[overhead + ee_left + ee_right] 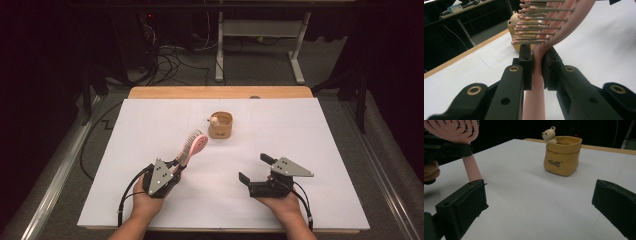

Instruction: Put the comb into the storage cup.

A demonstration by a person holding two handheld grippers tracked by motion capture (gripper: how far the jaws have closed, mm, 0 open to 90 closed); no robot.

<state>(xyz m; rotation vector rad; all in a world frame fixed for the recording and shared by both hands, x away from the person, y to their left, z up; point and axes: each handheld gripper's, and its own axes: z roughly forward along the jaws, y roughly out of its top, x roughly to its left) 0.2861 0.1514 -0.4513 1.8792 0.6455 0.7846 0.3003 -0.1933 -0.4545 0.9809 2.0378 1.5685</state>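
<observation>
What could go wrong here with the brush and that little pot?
1. The left gripper pinches the brush low on its thin handle, so the heavy head could swing or slip between the fingers.
2. The pot looks small and light; if the brush goes in at an angle, it may tip or slide.
3. The right gripper is open and apart from the pot, so nothing steadies it.
</observation>
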